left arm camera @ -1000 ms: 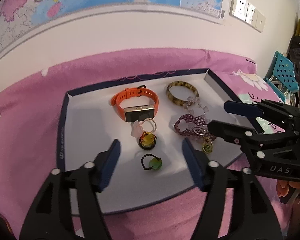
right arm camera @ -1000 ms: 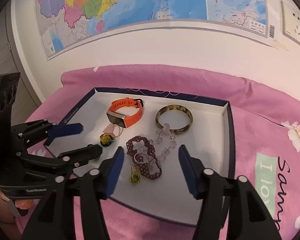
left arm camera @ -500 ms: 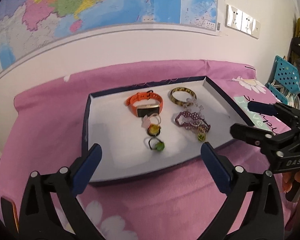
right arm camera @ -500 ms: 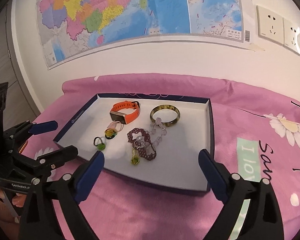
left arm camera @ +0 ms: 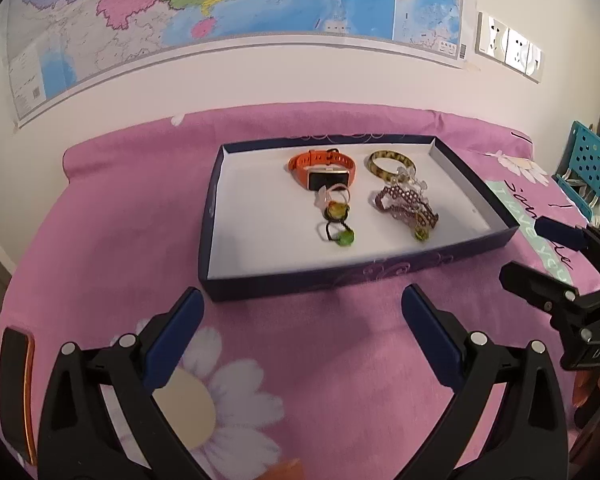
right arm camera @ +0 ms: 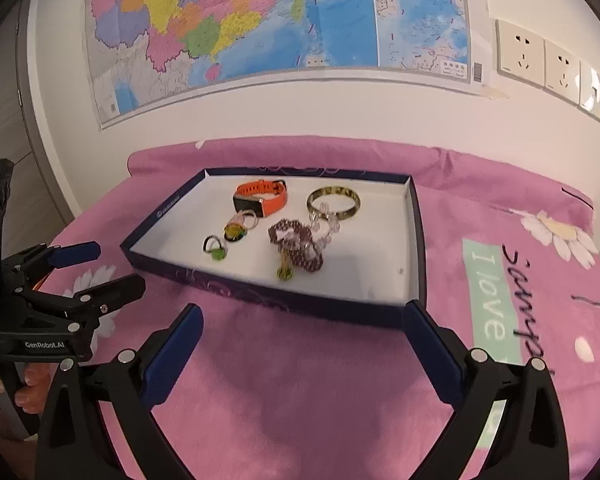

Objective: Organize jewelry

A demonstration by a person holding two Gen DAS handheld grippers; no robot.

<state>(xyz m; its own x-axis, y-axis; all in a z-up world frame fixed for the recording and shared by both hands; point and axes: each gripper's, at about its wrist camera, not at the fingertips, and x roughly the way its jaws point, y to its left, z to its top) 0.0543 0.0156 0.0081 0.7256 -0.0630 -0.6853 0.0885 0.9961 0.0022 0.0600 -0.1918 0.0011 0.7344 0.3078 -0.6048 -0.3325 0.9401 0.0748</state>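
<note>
A dark blue tray (left arm camera: 364, 276) (right arm camera: 300, 300) lies on the pink cloth and holds an orange watch (left arm camera: 320, 168) (right arm camera: 260, 200), a mottled bangle (left arm camera: 388, 164) (right arm camera: 334, 202), a purple beaded bracelet (left arm camera: 404, 204) (right arm camera: 296, 248), a clear bead string and small rings, one with a green stone (left arm camera: 340, 236) (right arm camera: 216, 250). My left gripper (left arm camera: 300, 300) (right arm camera: 112, 266) hangs open and empty before the tray's near wall. My right gripper (right arm camera: 302, 314) (left arm camera: 530, 250) is off the tray's near right corner. Its jaws are opening with nothing between them.
A flowered pink sheet (left arm camera: 120, 220) covers the surface up to the white wall with a map (right arm camera: 260, 20) and sockets (right arm camera: 548, 64). A teal perforated basket (left arm camera: 592, 164) stands far right. A dark flat object with an orange edge (left arm camera: 16, 388) lies at the left.
Both grippers have drawn back from over the tray to the cloth in front of it, and both sets of jaws have spread much wider. The jewelry has stayed where it was.
</note>
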